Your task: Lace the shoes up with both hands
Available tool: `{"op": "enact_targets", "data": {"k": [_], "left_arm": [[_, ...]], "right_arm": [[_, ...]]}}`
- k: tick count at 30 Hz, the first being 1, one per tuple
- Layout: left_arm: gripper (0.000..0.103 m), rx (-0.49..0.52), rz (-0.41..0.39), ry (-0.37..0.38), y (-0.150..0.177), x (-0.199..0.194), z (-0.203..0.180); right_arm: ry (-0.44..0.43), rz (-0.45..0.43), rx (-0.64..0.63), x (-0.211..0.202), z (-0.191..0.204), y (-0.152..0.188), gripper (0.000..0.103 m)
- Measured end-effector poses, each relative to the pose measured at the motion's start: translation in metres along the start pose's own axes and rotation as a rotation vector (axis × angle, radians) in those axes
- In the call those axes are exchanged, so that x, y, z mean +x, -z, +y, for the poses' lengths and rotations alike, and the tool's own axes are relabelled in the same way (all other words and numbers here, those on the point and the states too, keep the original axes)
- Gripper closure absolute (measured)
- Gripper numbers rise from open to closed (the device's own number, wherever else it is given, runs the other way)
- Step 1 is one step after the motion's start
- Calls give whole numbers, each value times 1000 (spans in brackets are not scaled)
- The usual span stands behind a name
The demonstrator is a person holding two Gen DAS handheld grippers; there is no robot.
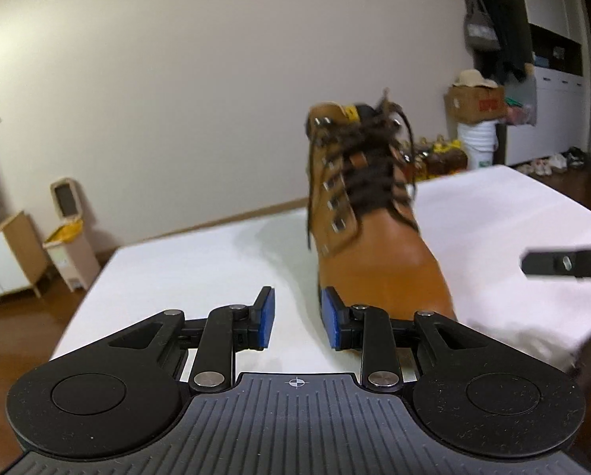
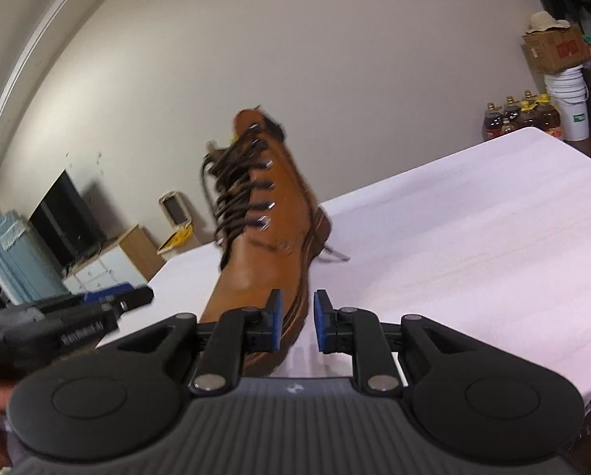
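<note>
White table bears tan boot, labels unreadable.

Both grippers: left gripper, right gripper matte black, ribbed grey housing, blue finger pads, silver pivot screws.

White table carries a single tan lace-up boot, standing upright at mid-surface, toe at the near edge, heel to the far side. One dark lace end trails onto the tabletop beside the heel
</note>
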State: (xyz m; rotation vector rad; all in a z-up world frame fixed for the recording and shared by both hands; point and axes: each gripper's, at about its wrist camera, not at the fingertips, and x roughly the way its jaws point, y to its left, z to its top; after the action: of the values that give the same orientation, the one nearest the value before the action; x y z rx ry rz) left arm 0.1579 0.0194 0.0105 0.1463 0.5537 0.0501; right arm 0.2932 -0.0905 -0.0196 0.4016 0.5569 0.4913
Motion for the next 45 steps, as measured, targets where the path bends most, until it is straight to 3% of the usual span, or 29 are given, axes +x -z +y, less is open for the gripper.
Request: {"op": "enact_targets", "data": {"k": [3,5,16,24,33,39,45], "left_arm": [[73,-78,13,98,4,-6,6],[73,-101,16,120,3,-7,9],[74,-91,-20,82,-1,-30,-10],[74,-83,-21,75,-11,-32,-15],[74,-78,19,99,-7,-16,-25],[74,-84,40,104,-2,-11,-29],[74,-72,52,107,4,-13,-36]], "right_arm": [[-2,-2,-3,-9,10,4,82],[-8,3,-13,-15,18,7,82],[-47,-5,-56,-37,31,14,82],[-88,-1,-18,-28,27,5,82],[-60,39,-146,-34,43,14,82],[-7,18,-298,-48,57,24,82],[-22,24,-304,-56,60,26,75]]}}
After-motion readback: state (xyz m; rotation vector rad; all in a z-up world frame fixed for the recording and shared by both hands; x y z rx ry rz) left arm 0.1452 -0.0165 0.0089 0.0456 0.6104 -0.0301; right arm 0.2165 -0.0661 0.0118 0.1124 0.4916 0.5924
